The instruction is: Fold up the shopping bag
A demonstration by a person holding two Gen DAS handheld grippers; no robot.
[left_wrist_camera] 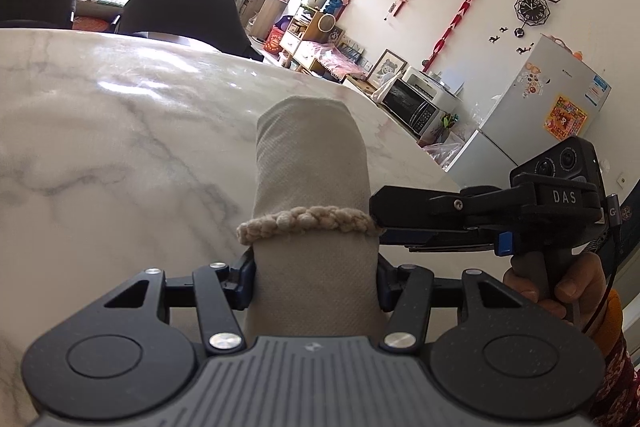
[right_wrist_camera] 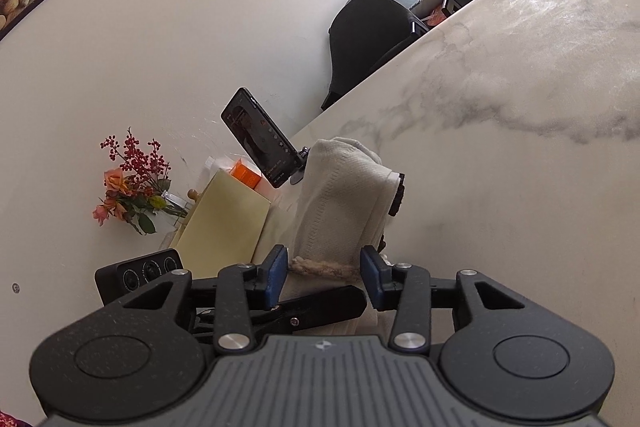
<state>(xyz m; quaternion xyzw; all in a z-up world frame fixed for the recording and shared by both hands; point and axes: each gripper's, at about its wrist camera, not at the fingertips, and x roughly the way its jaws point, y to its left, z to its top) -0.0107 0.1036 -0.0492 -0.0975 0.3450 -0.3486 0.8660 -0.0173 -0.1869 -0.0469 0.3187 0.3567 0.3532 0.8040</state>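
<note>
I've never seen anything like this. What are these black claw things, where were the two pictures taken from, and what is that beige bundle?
There is no robot here. A person holds a two-finger clamp in each hand, and each clamp has a wide-angle camera looking along its fingers, so each picture is one clamp's own view.

In the left clamp's picture, the left gripper is closed on a folded beige shopping bag, rolled into a narrow bundle with its braided cord handle wrapped around it. The right gripper reaches in from the side, with the person's right hand on its grip.

In its own picture, the right gripper's blue pads stand on either side of the cord without squeezing it.

Everything happens over a marble table. At its far end are a phone on a stand and some flowers.
</note>
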